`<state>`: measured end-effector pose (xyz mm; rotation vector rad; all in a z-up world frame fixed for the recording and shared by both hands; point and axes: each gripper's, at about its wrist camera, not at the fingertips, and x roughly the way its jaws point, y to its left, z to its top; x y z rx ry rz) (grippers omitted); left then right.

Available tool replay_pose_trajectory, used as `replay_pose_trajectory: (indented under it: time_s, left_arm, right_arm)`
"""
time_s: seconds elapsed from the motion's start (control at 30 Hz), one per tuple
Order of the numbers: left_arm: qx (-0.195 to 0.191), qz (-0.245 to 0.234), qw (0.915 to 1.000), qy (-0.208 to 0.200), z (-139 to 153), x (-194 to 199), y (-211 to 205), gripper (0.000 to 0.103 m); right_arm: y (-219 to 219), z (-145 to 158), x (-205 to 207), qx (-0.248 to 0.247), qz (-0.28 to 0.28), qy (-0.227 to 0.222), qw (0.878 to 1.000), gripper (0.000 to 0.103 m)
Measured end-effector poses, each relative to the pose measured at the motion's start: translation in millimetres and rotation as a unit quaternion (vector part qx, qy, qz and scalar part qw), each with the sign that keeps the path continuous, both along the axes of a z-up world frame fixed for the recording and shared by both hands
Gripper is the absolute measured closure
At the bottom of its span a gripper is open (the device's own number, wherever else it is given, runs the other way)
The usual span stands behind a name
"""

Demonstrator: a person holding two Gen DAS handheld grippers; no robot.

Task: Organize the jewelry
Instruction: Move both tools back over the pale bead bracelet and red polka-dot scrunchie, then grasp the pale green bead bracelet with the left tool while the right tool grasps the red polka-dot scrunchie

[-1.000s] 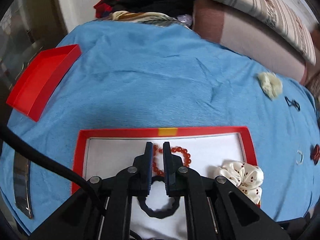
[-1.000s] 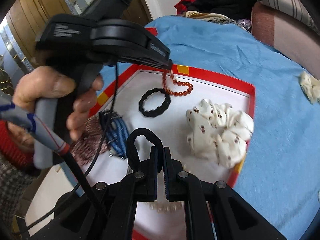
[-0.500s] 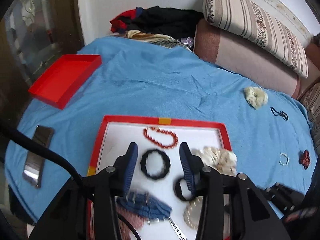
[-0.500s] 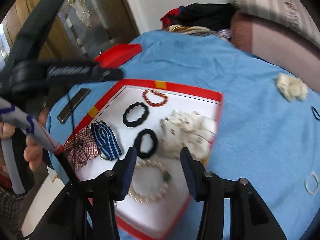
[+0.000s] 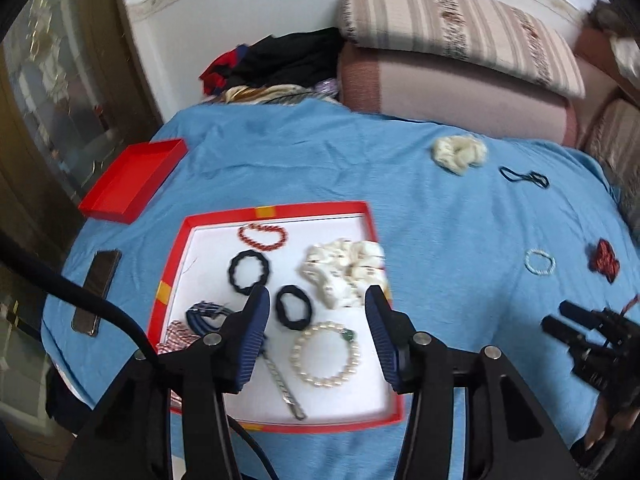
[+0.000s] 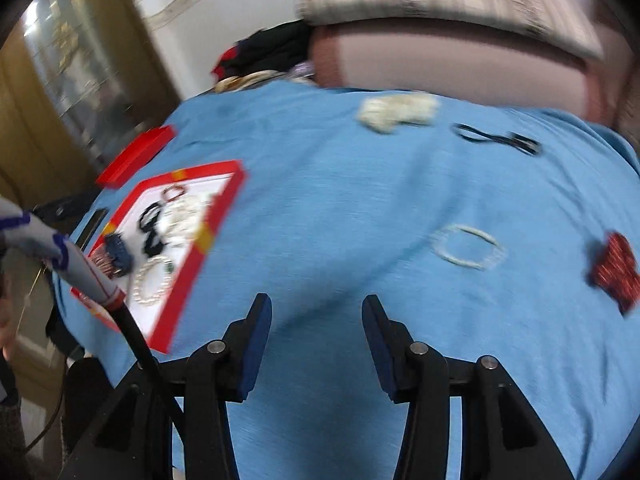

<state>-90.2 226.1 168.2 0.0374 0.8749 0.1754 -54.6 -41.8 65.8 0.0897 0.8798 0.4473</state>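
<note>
A red-rimmed white tray [image 5: 276,212] lies on the blue cloth. In it are a red bead bracelet [image 5: 263,236], two black hair ties [image 5: 249,272], a white dotted scrunchie [image 5: 344,270], a pearl bracelet [image 5: 325,354], a metal clip [image 5: 284,386] and blue and checked items. My left gripper [image 5: 316,300] is open and empty above the tray. My right gripper [image 6: 316,310] is open and empty over bare cloth, to the right of the tray [image 6: 224,208]. Loose on the cloth are a white bead ring [image 6: 468,246], a dark red ornament [image 6: 614,268], a black cord [image 6: 496,138] and a cream scrunchie [image 6: 396,112].
A red lid [image 5: 134,180] lies at the far left on the cloth, and a phone [image 5: 97,292] lies left of the tray. Striped and pink cushions [image 5: 456,56] and a heap of clothes [image 5: 280,64] stand at the back by the wall.
Both grippers opened: the left let the red bracelet fall in the tray, the right let go of a black hair tie. Both pulled back; the right swung right over the loose items.
</note>
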Motion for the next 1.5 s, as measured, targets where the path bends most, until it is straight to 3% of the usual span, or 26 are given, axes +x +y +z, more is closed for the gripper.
replay_pose_trajectory:
  time_s: [0.13, 0.47, 0.77, 0.97, 1.1, 1.17, 1.33, 1.5]
  left_arm:
    - [0.009, -0.017, 0.9998, -0.003, -2, -5, -30, 0.049]
    - [0.017, -0.055, 0.9981, 0.021, -23, -6, -83, 0.048]
    - [-0.017, -0.068, 0.9966, 0.042, -48, 3, -93, 0.047]
    - [-0.033, -0.073, 0.9951, 0.057, -66, 10, -95, 0.047]
    - [-0.047, -0.07, 0.9944, 0.064, -71, 15, -93, 0.047]
    - [-0.05, -0.072, 0.9941, 0.063, -70, 15, -95, 0.047]
    - [-0.08, -0.13, 0.9854, 0.076, -75, 34, -125, 0.046]
    - [-0.075, -0.208, 0.9724, 0.074, -89, 62, -185, 0.046]
  right_arm:
    - [-33, 0, -7, 0.009, -0.028, -0.006, 1.0, 0.052]
    - [-88, -6, -6, 0.029, -0.078, -0.004, 0.997, 0.052]
    - [-127, -13, 33, 0.051, -0.129, 0.013, 0.99, 0.052]
    - [-122, -29, 64, 0.062, -0.118, 0.044, 0.99, 0.052]
    - [-107, -30, 74, 0.046, -0.112, 0.043, 0.992, 0.052]
    - [-117, -22, 65, 0.064, -0.116, 0.03, 0.991, 0.052]
    - [-190, -6, 31, 0.072, -0.162, -0.002, 0.984, 0.052]
    - [-245, -11, 15, 0.054, -0.205, 0.006, 0.977, 0.052]
